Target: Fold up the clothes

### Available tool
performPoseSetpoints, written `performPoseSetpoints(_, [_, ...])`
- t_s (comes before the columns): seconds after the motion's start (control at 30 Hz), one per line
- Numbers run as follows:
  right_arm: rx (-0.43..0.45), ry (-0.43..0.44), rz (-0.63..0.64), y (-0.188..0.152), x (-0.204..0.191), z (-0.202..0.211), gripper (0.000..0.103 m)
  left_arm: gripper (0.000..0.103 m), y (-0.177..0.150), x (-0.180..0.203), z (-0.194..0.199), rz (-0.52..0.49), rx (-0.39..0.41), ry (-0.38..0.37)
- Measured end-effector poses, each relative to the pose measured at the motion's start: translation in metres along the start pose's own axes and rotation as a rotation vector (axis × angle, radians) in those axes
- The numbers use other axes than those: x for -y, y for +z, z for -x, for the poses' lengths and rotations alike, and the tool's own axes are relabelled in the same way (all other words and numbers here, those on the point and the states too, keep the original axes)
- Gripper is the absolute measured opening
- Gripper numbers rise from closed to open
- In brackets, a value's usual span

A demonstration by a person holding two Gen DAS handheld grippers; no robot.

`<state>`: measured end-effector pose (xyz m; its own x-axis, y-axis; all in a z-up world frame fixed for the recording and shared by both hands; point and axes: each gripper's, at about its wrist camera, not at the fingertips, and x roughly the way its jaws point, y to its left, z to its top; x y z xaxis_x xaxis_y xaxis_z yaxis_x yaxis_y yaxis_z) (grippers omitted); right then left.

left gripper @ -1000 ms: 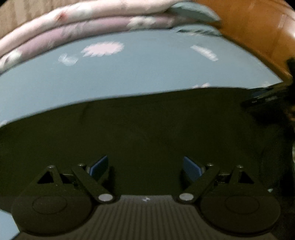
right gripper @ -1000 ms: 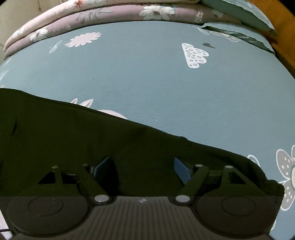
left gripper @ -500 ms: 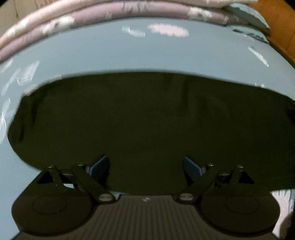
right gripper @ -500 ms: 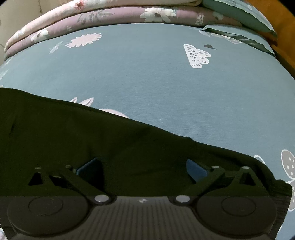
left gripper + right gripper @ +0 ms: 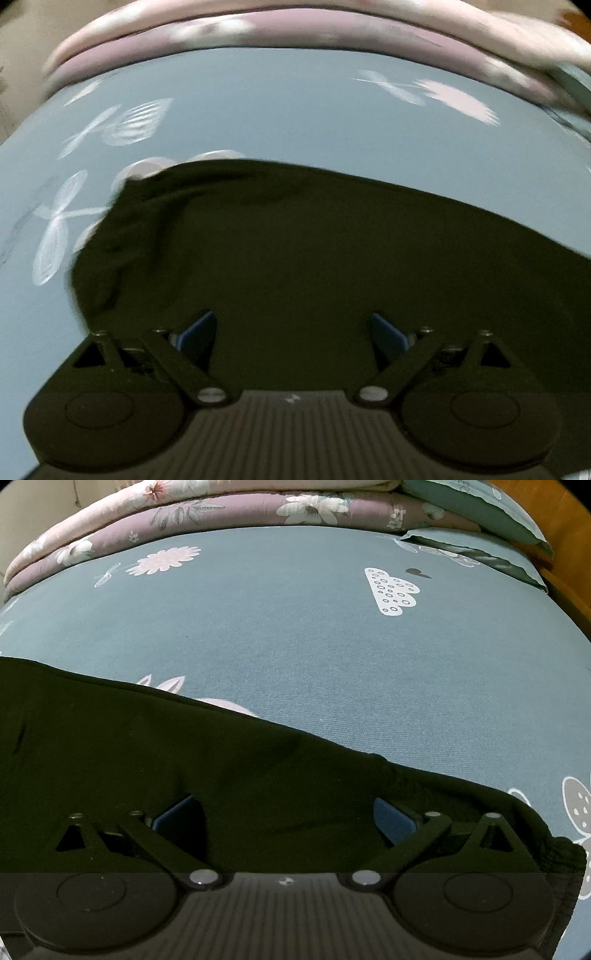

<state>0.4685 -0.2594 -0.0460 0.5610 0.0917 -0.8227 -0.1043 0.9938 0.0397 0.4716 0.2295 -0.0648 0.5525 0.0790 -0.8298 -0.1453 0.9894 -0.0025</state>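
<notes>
Dark garment (image 5: 332, 266) lies flat on the bed sheet (image 5: 295, 118), spread wide across the lower half of both views. In the left wrist view its left end is bunched and wrinkled, edge curling over a white flower print. In the right wrist view the garment (image 5: 184, 760) runs as a long band that slopes down to the right and ends in a ribbed hem at the lower right, near a spotted print on the sheet (image 5: 295, 635).

My left gripper (image 5: 293, 332) hangs over the garment, jaws spread wide, blue pads (image 5: 195, 328) apart, only flat cloth showing in the gap. Nothing pinched. That view is smeared by motion blur.

My right gripper (image 5: 288, 812) sits over the garment too, jaws spread as wide as they go, pads (image 5: 391, 816) well apart. Cloth lies beneath and between them but is not gripped. Whether the tips touch the fabric, I cannot tell.

No containers in sight; the only thing bearing anything is the bed. On the blue-grey sheet: the garment, plus printed flowers and a dotted cloud shape (image 5: 391, 590). At the far edge, a folded quilt (image 5: 221, 513), mauve and pink layers with a floral pattern, stacked along the sheet's far edge. To its right, green pillows (image 5: 476, 498) overlapping. Beyond them, orange-brown wood (image 5: 561, 528) at the right edge.
</notes>
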Motion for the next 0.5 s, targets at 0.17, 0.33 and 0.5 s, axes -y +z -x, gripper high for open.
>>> performPoseSetpoints(0.17, [0.007,-0.004,0.004,-0.001,-0.001,-0.001,0.103,0.091,-0.008,0.006,0.012,-0.016,0.004,0.018])
performPoseSetpoints(0.33, [-0.015,-0.014,-0.019,0.003,-0.002,0.012,0.103,0.091,-0.023,0.057,0.051,-0.162,0.088,-0.072])
performPoseSetpoints(0.5, [0.012,0.077,-0.086,-0.005,0.005,0.056,0.103,0.091,-0.037,0.11,0.062,-0.288,0.096,-0.205])
